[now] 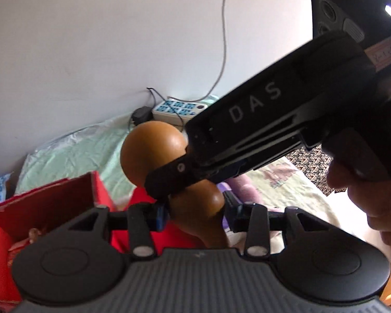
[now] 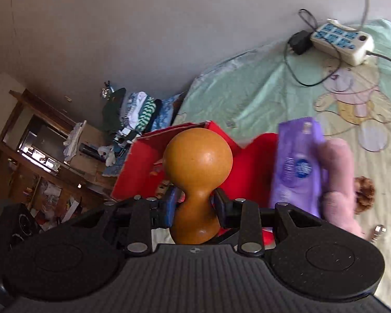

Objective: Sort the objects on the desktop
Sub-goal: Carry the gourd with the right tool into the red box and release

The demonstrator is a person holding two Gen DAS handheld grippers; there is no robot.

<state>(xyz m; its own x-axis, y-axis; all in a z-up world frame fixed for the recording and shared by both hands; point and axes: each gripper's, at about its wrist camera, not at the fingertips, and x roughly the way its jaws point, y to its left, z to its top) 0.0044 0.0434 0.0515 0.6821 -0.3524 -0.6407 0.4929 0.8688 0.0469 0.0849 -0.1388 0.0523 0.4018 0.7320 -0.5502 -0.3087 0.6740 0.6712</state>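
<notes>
**Right gripper** [image 2: 196, 204]: jaws clamped on the narrow waist of the glossy orange-brown gourd-shaped wooden piece [image 2: 198, 156]. The large bulb points forward, away from the camera.

**Left gripper** [image 1: 196, 214]: jaws set on either side of the gourd's smaller bulb and apparently pressed against it. Seen from the left wrist, one finger of the right gripper crosses the waist just above.

**Gourd, position:** held in the air by both tools, above the open red cardboard box [image 2: 143, 167]. The box sits on the bed with the pale green cartoon-print sheet [image 2: 247, 91].

**Nearby:**
- A purple plastic packet [image 2: 297, 167] just beside the box.
- A pink plush item [image 2: 338, 172] touching the packet.
- A white power strip with blue sockets [image 2: 344, 41] well apart from these, near the wall.

**Step in hand, as judged:** carrying the gourd to the box, or passing it from one tool to the other. Which of the two cannot be told.

**Next move calls for:** one gripper to let go before the other moves, so the two do not twist the smooth, rounded piece. The remaining gripper then lowers it inside the box walls before opening.
</notes>
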